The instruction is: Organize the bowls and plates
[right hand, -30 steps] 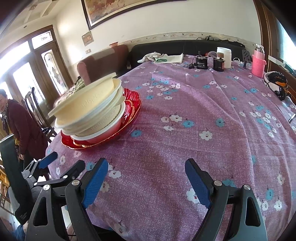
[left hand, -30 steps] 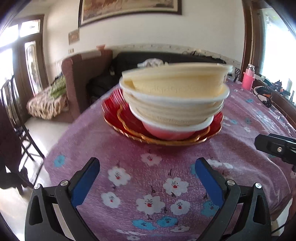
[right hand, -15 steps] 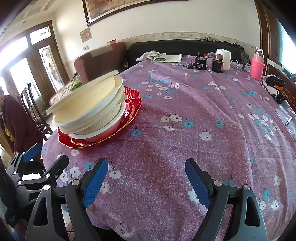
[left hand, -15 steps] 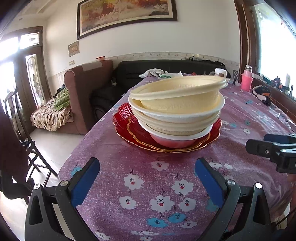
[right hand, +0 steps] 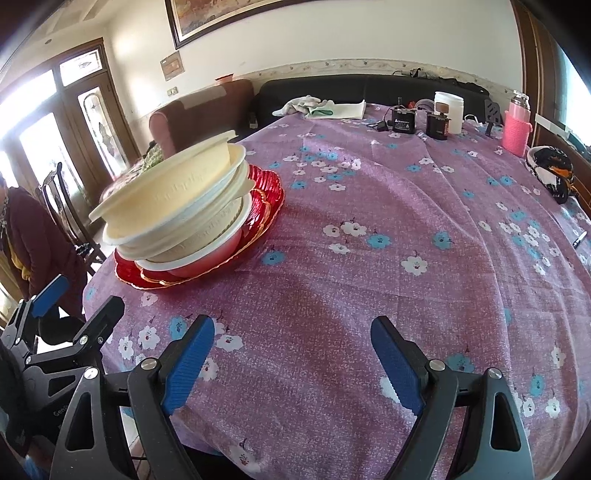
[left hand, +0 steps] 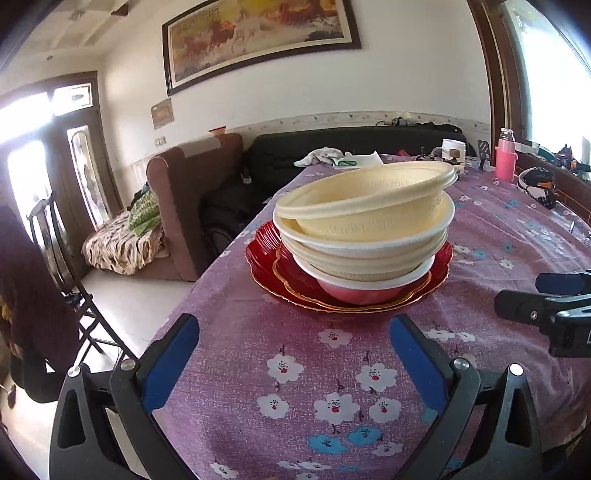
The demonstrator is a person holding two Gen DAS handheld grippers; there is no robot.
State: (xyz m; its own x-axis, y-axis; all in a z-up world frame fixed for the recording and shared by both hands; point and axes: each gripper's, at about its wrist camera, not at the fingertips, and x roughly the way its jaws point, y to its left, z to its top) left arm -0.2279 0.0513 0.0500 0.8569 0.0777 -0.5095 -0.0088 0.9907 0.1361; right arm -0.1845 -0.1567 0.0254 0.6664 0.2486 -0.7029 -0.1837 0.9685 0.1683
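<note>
Cream foam bowls (left hand: 364, 214), nested crookedly over a pink bowl (left hand: 360, 293), sit on ribbed red glass plates (left hand: 266, 254) at frame centre on the purple floral tablecloth (right hand: 406, 229). Left gripper (left hand: 293, 363) and right gripper (right hand: 291, 363) hover nearer the camera, jaws wide apart, empty.

Bright white-walled room (left hand: 406, 74), brown armchair (left hand: 188, 192), framed painting (left hand: 258, 33).

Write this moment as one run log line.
left hand-held gripper: open, empty | right hand-held gripper: open, empty | bowls: stacked on red plates
</note>
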